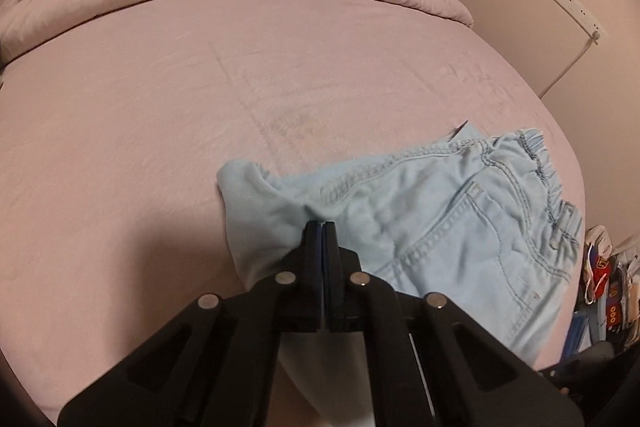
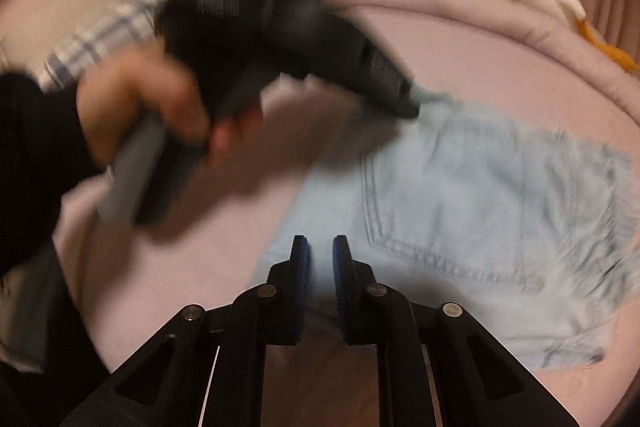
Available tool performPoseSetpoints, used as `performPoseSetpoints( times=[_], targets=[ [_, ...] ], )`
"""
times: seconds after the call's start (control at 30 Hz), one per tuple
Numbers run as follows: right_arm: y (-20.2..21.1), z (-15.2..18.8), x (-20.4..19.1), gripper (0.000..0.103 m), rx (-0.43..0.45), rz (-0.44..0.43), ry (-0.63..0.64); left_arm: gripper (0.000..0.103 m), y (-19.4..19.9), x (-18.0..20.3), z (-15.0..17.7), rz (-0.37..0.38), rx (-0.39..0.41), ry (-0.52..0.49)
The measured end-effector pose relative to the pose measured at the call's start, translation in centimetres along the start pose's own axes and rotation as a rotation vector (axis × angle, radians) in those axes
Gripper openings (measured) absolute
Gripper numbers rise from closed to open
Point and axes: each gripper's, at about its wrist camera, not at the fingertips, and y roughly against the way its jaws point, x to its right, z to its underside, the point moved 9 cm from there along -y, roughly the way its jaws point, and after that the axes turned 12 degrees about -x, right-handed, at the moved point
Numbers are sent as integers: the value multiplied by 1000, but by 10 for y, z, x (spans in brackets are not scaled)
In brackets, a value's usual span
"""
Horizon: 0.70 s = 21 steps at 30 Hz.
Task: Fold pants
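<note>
Folding: left gripper (image 1: 321, 225) pinches pants (image 1: 440, 219) fabric, lower centre.
Right gripper (image 2: 320, 247): spread, holding nothing.
Tip: keep the pinch firm, lay edges flush on bed (image 1: 200, 107).

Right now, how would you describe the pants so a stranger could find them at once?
Look at the big pink bed. Near its right edge lie the pants, pinched by the left gripper. They alone are pale blue denim, with a stitched back pocket.
</note>
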Motion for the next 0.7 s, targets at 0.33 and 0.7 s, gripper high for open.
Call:
performPoseSetpoints(
  times=[0.33,0.7],
  targets=[
    [40,7,37,13,65,-116,-118,20,27,14,-10,-49,74,45],
    [61,-16,198,13,140,187,-405,29,26,72,84,7,-14,-35]
  ],
)
